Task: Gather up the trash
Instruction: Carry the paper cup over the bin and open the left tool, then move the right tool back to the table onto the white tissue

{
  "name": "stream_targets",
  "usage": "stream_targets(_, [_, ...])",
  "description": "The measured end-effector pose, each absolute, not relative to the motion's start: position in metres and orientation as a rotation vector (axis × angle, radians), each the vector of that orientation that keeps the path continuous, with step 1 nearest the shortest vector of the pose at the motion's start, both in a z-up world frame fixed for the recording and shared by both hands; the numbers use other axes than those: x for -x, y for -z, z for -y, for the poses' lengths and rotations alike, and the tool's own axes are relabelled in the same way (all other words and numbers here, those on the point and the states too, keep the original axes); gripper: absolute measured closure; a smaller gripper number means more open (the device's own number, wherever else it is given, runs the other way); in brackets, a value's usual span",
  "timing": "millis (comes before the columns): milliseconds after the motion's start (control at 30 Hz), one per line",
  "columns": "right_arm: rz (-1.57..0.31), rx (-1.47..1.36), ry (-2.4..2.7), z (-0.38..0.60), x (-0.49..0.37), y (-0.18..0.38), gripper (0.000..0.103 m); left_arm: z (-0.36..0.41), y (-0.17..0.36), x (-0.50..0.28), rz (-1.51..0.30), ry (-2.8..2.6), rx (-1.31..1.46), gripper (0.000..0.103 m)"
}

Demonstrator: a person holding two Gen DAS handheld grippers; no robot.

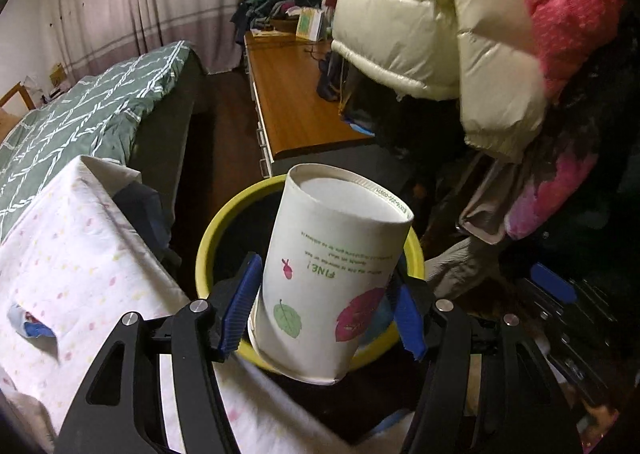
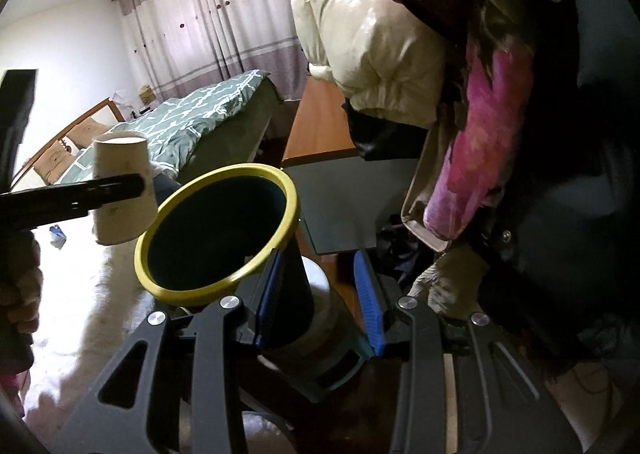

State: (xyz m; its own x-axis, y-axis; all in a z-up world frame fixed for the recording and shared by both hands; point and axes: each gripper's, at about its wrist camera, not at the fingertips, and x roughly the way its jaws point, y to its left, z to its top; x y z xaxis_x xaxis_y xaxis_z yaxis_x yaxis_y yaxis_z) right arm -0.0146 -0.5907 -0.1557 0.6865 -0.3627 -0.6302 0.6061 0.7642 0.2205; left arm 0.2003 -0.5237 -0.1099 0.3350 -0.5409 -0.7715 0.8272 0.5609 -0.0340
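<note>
One paper cup, upside down with its base up, is clamped between the blue pads of the left gripper and hangs over the open mouth of the bin. The bin's dark inside shows no contents. The right gripper grips the bin's dark wall just under its yellow rim, tilting it. Bed at left, desk beyond, coats crowding the right; a strip of floor lies between bed and desk.

Dim indoor light; daylight glows through the curtains. Bedding overexposed, right side shadowed. Strong fisheye curvature, dark vignetted corners, slight motion blur.
</note>
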Motion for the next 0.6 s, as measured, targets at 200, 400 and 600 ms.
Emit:
stream_targets(200, [-0.605,-0.443,0.559,0.59,0.01,0.156,0.061,0.526,0.119,-0.209,-0.847,0.887,-0.37,0.011])
stream_targets(400, [-0.608,-0.429,0.538,0.581,0.006,0.152,0.061,0.485,0.084,-0.194,-0.781,0.881,-0.309,0.01])
stream_targets(600, [-0.605,-0.397,0.496,0.561,-0.002,0.142,0.06,0.402,0.039,-0.167,-0.678,0.823,-0.216,0.005])
